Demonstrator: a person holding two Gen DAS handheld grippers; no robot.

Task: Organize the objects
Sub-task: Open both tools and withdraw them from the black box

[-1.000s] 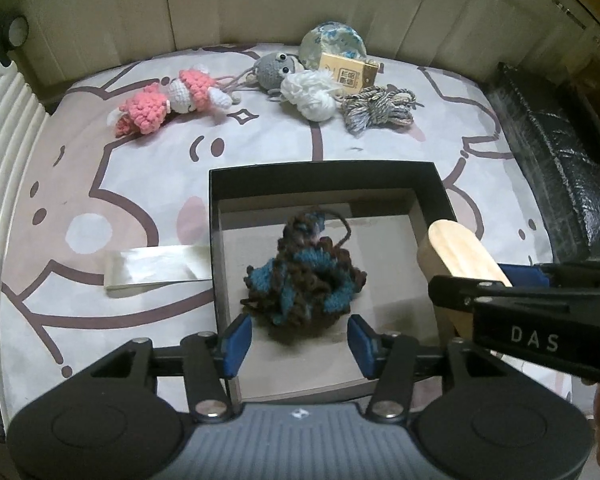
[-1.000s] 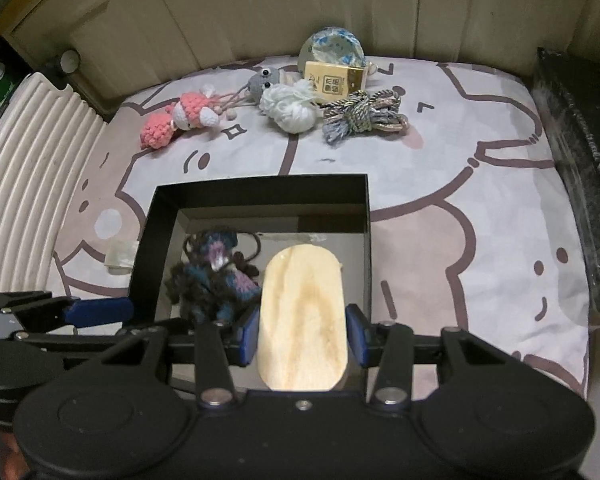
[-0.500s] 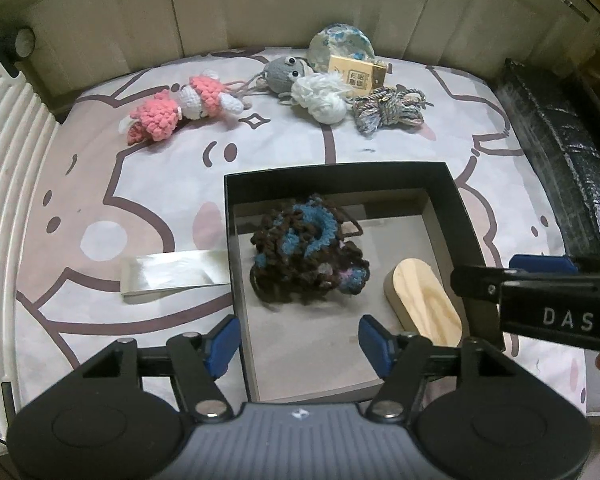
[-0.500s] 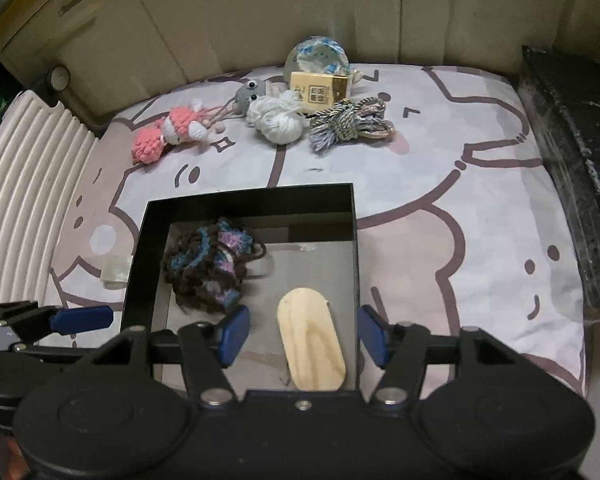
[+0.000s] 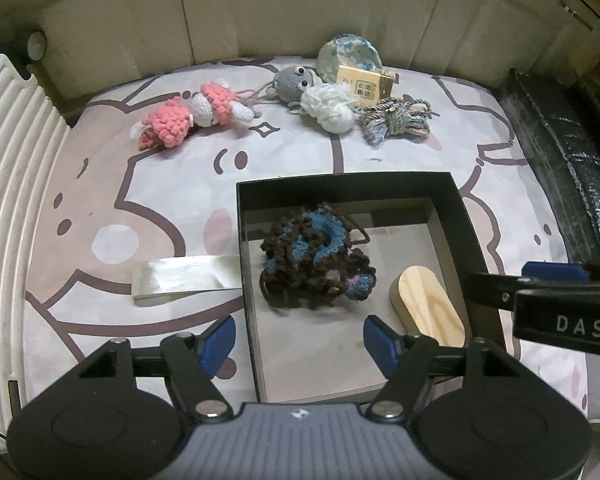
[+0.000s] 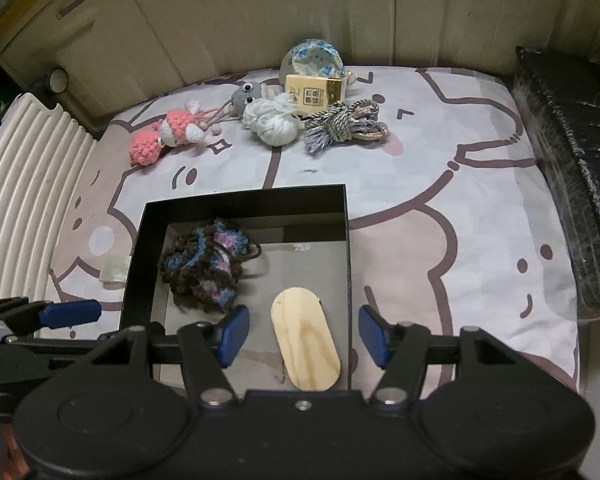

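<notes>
An open black box (image 5: 348,178) (image 6: 244,196) sits on the cartoon-print sheet. Inside lie a dark brown and blue crochet piece (image 5: 312,264) (image 6: 204,268) and, to its right, an oval wooden block (image 5: 428,308) (image 6: 304,344). My left gripper (image 5: 300,340) hangs over the box's near left part, jaws opening, nothing pressed between them. My right gripper (image 6: 303,334) hovers above the wooden block, jaws opening too, its pads clear of the block on both sides. One blue fingertip (image 5: 556,272) of the right gripper shows at the left view's right edge.
At the back lie a pink crochet toy (image 5: 188,120), a grey crochet mouse (image 5: 292,82), white yarn (image 5: 328,106), a multicoloured cord bundle (image 5: 396,122), a small gold box (image 5: 364,86) and a blue-white ball (image 5: 348,56). A silver strip (image 5: 184,276) lies left of the box. A black padded block (image 5: 560,160) borders the right.
Both grippers' jaws have spread. The crochet piece left the left jaws and the wooden block left the right jaws; both now rest on the box floor.
</notes>
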